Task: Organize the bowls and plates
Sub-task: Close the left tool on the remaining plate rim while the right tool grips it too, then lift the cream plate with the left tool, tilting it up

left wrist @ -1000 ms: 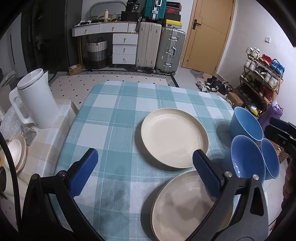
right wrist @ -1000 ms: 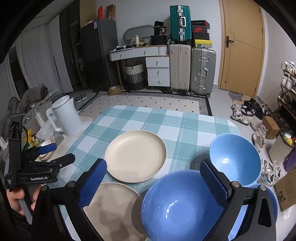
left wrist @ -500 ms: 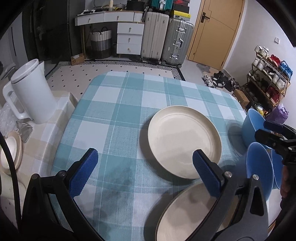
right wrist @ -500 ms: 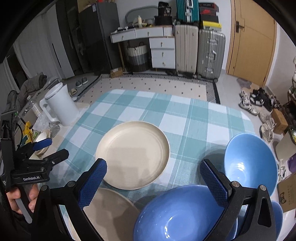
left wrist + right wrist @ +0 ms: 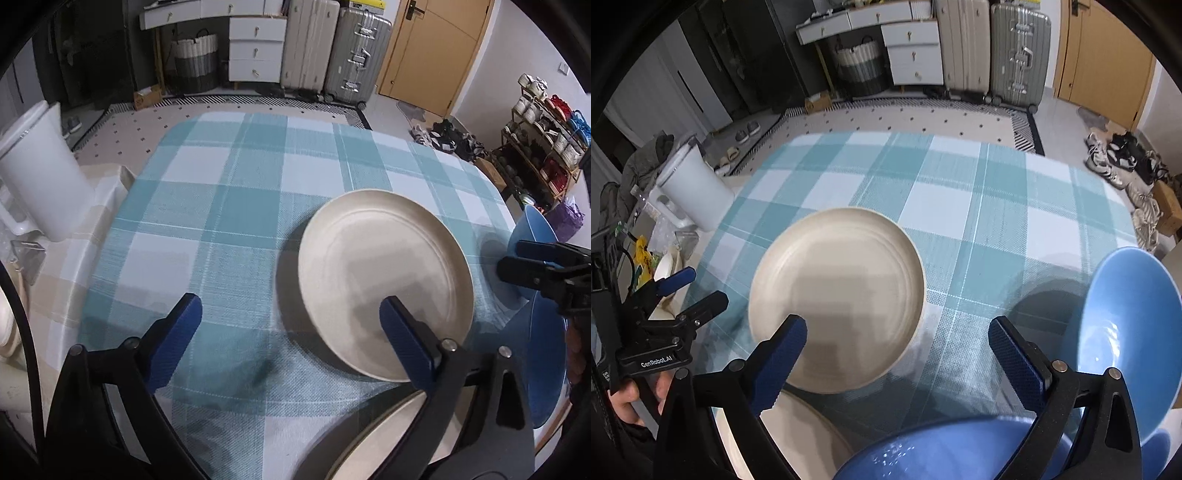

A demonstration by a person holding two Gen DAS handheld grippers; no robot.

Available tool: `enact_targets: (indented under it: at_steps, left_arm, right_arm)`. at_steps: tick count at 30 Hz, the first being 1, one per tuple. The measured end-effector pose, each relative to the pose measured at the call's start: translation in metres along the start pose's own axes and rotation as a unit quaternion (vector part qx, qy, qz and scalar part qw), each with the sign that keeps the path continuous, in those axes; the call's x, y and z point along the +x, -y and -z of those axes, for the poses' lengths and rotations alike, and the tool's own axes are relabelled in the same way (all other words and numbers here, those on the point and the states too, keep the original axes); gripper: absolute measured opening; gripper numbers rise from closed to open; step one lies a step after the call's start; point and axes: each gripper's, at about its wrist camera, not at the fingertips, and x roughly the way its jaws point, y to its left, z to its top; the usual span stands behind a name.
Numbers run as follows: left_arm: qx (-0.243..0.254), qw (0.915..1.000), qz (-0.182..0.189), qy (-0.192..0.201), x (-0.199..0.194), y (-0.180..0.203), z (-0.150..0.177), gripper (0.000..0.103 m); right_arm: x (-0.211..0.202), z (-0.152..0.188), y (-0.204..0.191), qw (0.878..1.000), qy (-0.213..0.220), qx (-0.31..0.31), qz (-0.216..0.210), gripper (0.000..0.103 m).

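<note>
Left gripper point(image 5: 291, 332) is spread with jaws closing on nothing; right gripper point(image 5: 897, 350) likewise; cream plate point(image 5: 836, 301) sits mid-frame on the checked tablecloth point(image 5: 960, 206); blue bowl point(image 5: 1123, 332) lies at the right.

Both grippers point(image 5: 291, 332) point(image 5: 897, 354) wide, closing, empty

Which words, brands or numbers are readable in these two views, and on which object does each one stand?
"GenRobot.AI": white letters on the black body of the left tool, seen in the right wrist view.
Yellow label on top of the grey suitcase: too small and cut off to read.
Marks on the green board at the left edge of the right wrist view: too blurred to read.
No other text shows.
</note>
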Motion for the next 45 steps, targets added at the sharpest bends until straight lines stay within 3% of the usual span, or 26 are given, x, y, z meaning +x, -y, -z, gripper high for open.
enact_targets:
  at_steps: [3,7,9,12,20,25,45]
  left_arm:
    - [0.007,0.9999,-0.001,-0.012,0.012,0.002,0.000,0.087]
    - [0.013,0.9996,0.004,-0.023,0.025,0.007,0.000,0.077]
    - [0.017,0.9994,0.006,-0.028,0.031,0.010,0.000,0.071]
    - [0.018,0.9992,0.011,-0.034,0.038,0.013,0.001,0.063]
    - [0.025,0.9976,0.027,-0.059,0.057,0.022,0.008,0.029]
    - [0.037,0.9976,0.008,-0.057,0.065,0.025,0.010,0.019]
    - [0.038,0.9992,-0.002,-0.011,0.029,0.024,0.010,0.018]
  right_arm:
    - [0.014,-0.003,0.005,1.000,-0.020,0.004,-0.008,0.084]
    - [0.032,-0.005,0.006,0.999,-0.039,0.000,-0.009,0.077]
    - [0.040,-0.005,0.006,0.999,-0.049,0.000,-0.007,0.066]
    - [0.048,-0.005,0.005,0.998,-0.056,-0.002,-0.005,0.060]
    - [0.058,-0.003,0.005,0.998,-0.067,-0.011,0.001,0.045]
    - [0.063,0.000,0.004,0.998,-0.069,-0.014,0.007,0.032]
    - [0.032,0.010,-0.014,0.997,0.009,-0.069,0.035,0.030]
